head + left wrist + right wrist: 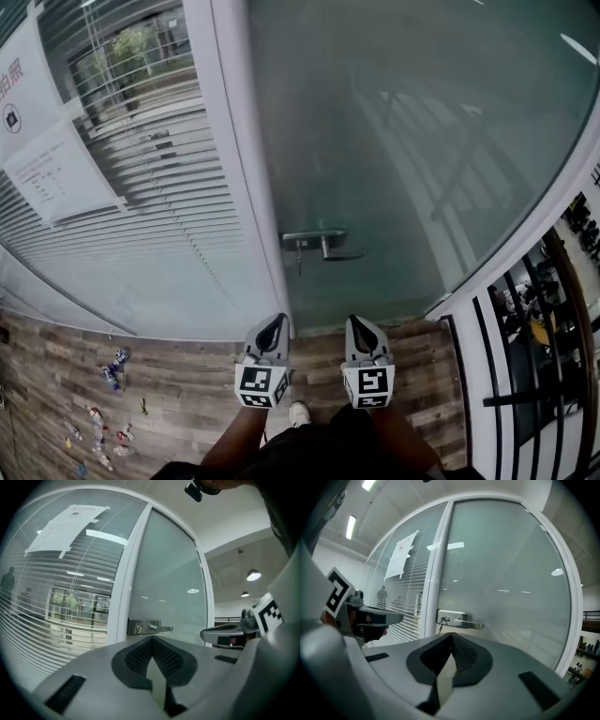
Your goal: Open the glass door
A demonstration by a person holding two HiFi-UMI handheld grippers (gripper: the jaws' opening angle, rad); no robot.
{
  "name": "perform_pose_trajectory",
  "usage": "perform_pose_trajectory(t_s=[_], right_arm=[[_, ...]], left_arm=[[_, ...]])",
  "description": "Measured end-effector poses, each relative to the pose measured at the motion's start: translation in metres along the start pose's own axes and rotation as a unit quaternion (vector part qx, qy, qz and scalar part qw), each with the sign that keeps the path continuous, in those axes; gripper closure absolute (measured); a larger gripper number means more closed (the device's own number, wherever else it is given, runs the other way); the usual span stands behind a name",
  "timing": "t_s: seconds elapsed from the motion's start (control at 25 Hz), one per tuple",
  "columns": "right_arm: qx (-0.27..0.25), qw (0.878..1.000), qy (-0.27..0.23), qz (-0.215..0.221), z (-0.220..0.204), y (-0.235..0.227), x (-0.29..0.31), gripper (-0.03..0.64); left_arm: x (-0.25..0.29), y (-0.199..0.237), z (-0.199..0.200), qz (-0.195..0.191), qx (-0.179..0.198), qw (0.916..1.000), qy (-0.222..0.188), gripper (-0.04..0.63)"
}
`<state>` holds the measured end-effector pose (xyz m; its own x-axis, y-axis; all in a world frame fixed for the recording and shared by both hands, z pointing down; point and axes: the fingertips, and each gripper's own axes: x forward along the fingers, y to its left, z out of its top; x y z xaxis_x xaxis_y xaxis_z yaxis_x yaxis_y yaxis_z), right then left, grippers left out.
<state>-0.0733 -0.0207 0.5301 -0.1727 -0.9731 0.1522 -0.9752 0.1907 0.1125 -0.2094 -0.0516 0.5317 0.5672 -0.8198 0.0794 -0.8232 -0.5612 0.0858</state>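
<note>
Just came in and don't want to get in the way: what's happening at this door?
A person stands facing the closed frosted glass door, holding the left gripper and right gripper side by side, pointed at it. Both have jaws together and hold nothing. The silver metal lever handle is ahead of them, untouched, so the door is not yet opened.

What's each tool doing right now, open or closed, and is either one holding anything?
Left tool: closed, holding nothing.
Right tool: closed, holding nothing.
</note>
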Motion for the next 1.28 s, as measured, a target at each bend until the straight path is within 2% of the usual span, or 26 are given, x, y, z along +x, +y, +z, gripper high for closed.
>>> perform_pose_trajectory(t_s=[0.16,0.4,0.52,0.64,0.76,0.84,0.92,1.04,1.12,1.28], right_arm=[[-0.007,1.0,-0.006,0.009,0.003,-0.014,0.02,0.601],[-0.053,0.996,-0.004,0.066,0.014,-0.031,0.064,0.6],[-0.101,0.989,0.025,0.107,0.015,-0.036,0.092,0.6],[-0.172,0.974,0.045,0.141,0.018,-0.039,0.111,0.593],[-0.257,0.949,0.059,0.172,0.018,-0.035,0.125,0.498],[-0.314,0.928,0.07,0.188,0.017,-0.031,0.134,0.481],[-0.372,0.903,0.08,0.2,0.013,-0.027,0.144,0.468],[-0.462,0.855,0.104,0.21,0.0,-0.03,0.158,0.439],[-0.499,0.83,0.125,0.217,-0.01,-0.034,0.164,0.428],[-0.551,0.793,0.14,0.219,-0.028,-0.035,0.18,0.428]], left_arm=[[0.024,-0.002,0.001,0.004,-0.007,1.0,0.002,0.597],[0.061,-0.001,0.004,0.027,-0.005,0.9996,0.009,0.597],[0.072,0.003,0.004,0.04,-0.002,0.9991,0.014,0.597],[0.078,0.011,-0.001,0.058,-0.002,0.9982,0.013,0.597],[0.083,0.014,-0.001,0.067,-0.012,0.9975,0.018,0.597],[0.084,0.013,0.001,0.07,-0.018,0.9971,0.024,0.597],[0.083,0.015,0.001,0.075,-0.019,0.9966,0.027,0.597],[0.084,0.026,0.001,0.092,-0.016,0.9955,0.017,0.597],[0.084,0.028,0.004,0.095,-0.018,0.9952,0.015,0.597],[0.085,0.028,0.007,0.089,-0.016,0.9957,0.02,0.597]])
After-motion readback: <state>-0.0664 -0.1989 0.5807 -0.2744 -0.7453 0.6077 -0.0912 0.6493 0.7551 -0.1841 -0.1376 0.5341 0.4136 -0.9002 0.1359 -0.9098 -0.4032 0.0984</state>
